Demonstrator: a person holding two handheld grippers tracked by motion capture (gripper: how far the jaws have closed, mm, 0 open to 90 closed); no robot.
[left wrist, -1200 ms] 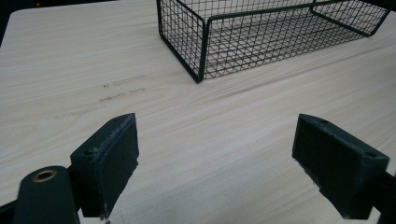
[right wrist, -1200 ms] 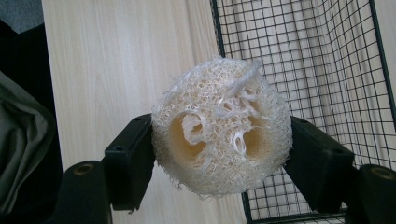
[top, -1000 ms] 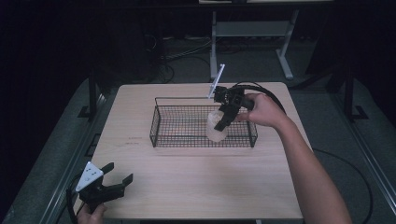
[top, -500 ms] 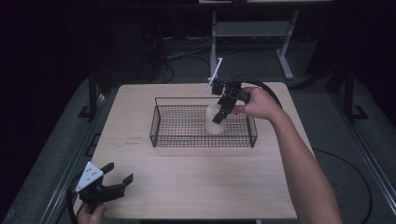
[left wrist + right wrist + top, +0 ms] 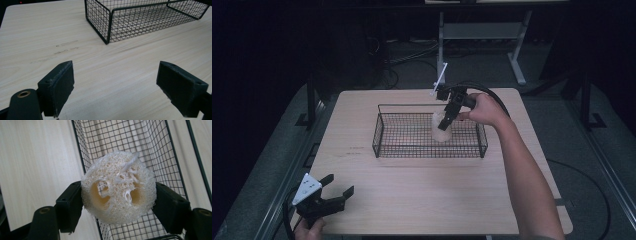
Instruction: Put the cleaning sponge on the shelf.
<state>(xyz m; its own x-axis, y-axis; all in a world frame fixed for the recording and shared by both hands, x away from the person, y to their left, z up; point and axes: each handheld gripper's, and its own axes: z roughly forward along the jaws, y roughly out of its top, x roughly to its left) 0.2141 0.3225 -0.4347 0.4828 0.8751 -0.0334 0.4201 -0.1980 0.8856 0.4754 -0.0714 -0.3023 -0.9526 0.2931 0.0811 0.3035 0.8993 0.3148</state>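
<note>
A pale round loofah piece point(image 5: 119, 187) with holes through it is clamped between the two black jaws of my right gripper point(image 5: 117, 202). In the high view this gripper point(image 5: 445, 121) holds the loofah point(image 5: 441, 131) up above the black wire basket point(image 5: 384, 135), near its middle right. The basket's mesh floor point(image 5: 140, 142) shows behind the loofah. My left gripper point(image 5: 332, 194) rests low at the table's front left corner, jaws wide apart with nothing between them. In its own view its pads point(image 5: 58, 86) frame bare wood, with the basket's corner point(image 5: 107, 37) ahead.
The light wooden table point(image 5: 427, 200) has open room in front of the basket. A person's right forearm point(image 5: 522, 170) reaches across the right side. A black cable point(image 5: 492, 97) loops behind the right hand. A desk frame point(image 5: 482, 35) stands in the dark beyond.
My right gripper has lifted the loofah from low in the basket to above it and drawn slightly back. The left gripper has stayed where it was.
</note>
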